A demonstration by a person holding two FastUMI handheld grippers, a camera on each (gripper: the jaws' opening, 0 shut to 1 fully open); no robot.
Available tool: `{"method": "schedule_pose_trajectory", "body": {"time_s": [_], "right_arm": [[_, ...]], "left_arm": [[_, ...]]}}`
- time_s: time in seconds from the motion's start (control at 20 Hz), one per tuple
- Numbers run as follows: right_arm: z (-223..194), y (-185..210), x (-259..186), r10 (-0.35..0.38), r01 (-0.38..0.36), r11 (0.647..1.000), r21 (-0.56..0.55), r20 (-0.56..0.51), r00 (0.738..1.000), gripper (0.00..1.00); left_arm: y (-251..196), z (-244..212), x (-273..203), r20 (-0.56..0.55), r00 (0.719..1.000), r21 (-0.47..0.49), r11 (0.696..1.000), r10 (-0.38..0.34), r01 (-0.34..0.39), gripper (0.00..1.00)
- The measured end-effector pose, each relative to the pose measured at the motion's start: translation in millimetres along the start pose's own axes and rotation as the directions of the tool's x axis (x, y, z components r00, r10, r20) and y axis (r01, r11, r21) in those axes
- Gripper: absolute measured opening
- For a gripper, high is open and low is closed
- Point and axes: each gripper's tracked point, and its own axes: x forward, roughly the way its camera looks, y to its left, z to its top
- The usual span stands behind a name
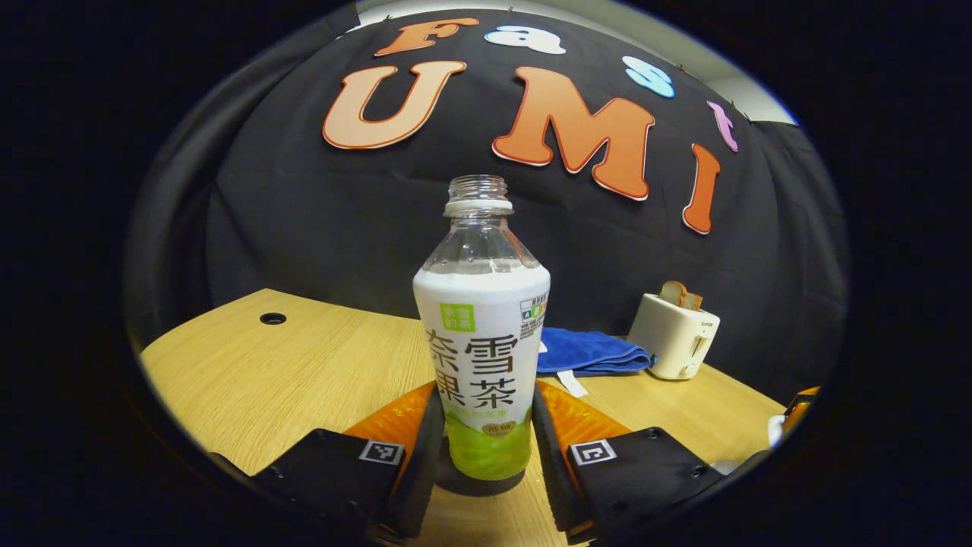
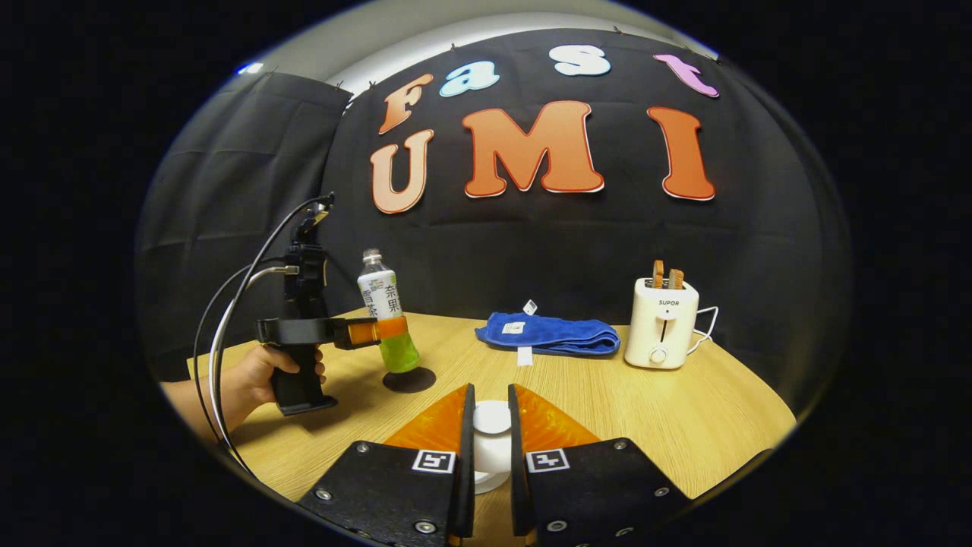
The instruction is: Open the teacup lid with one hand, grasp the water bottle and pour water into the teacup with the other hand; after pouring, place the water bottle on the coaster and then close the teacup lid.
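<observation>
A: Wood-grain surface (image 1: 250, 380). Where's the water bottle (image 1: 481, 334)?

B: Upright and uncapped, standing between the fingers of my left gripper (image 1: 484, 437), which pinch its lower label on both sides. In the right gripper view it seems tilted a little above the dark coaster (image 2: 409, 379); whether its base touches, I cannot tell.

A: Right gripper (image 2: 487, 433)?

B: Pressed in on the white teacup lid (image 2: 492, 418), fingers against both sides. Teacup (image 2: 486, 475) sits below, mostly hidden.

A: Background?

B: Folded blue towel (image 2: 550, 335) and white toaster (image 2: 663, 323) with two slices, well behind. My hand (image 2: 262, 376) grips the left gripper's handle.
</observation>
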Motion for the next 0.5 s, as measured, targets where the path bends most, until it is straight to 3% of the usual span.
{"method": "schedule_pose_trajectory", "body": {"time_s": [0.5], "right_arm": [[-16.2,5.4,6.8,0.014,-0.015,1.000,-0.015,-0.049,0.999,0.20]], "left_arm": [[4.7,-17.2,3.6,-0.071,0.997,0.135,0.991,0.006,0.004,0.64]]}}
